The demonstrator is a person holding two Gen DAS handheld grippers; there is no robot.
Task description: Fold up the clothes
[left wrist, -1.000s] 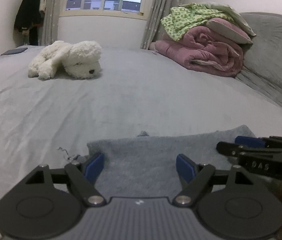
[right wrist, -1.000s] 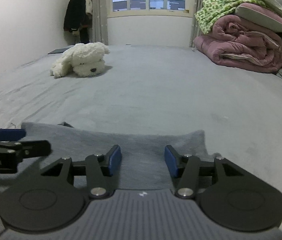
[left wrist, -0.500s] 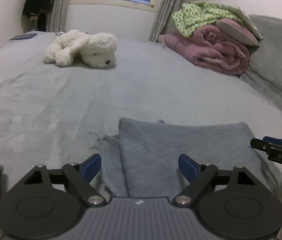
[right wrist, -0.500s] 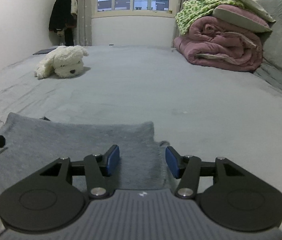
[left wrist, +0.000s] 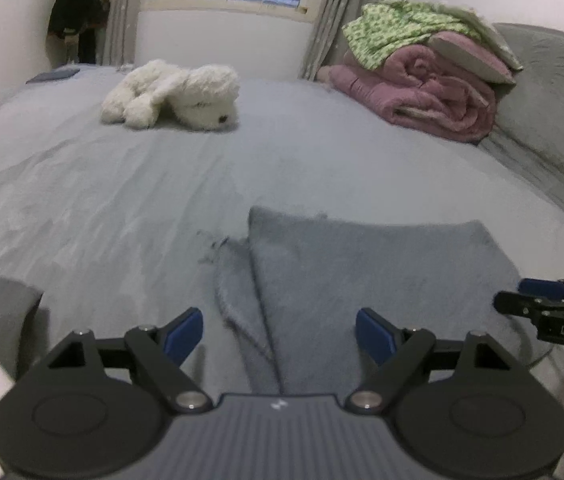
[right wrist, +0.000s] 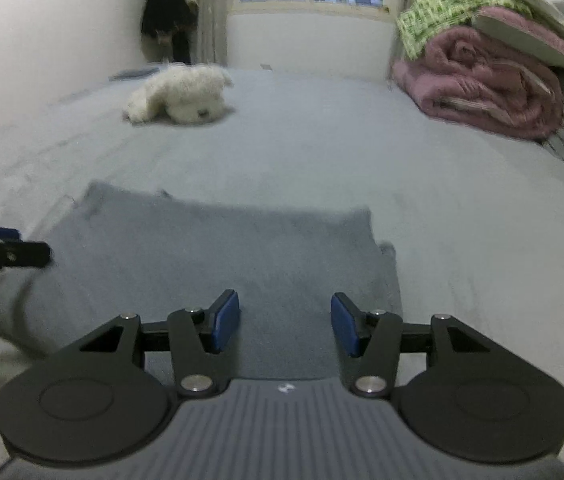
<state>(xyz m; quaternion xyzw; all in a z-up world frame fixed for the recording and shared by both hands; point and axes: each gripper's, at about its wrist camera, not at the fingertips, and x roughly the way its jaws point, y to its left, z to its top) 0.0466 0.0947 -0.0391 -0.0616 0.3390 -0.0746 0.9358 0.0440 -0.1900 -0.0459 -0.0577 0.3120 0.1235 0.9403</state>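
Left gripper (left wrist: 280,334) now further left, grey garment (left wrist: 361,280) more exposed

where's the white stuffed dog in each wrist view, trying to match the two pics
Left wrist: the white stuffed dog lies in the upper left, on the far side of the bed, beyond the folded grey garment.
Right wrist: it lies in the upper left too, blurrier, a little nearer the wall.
Shared landmark: the rolled pink quilt at upper right in both.
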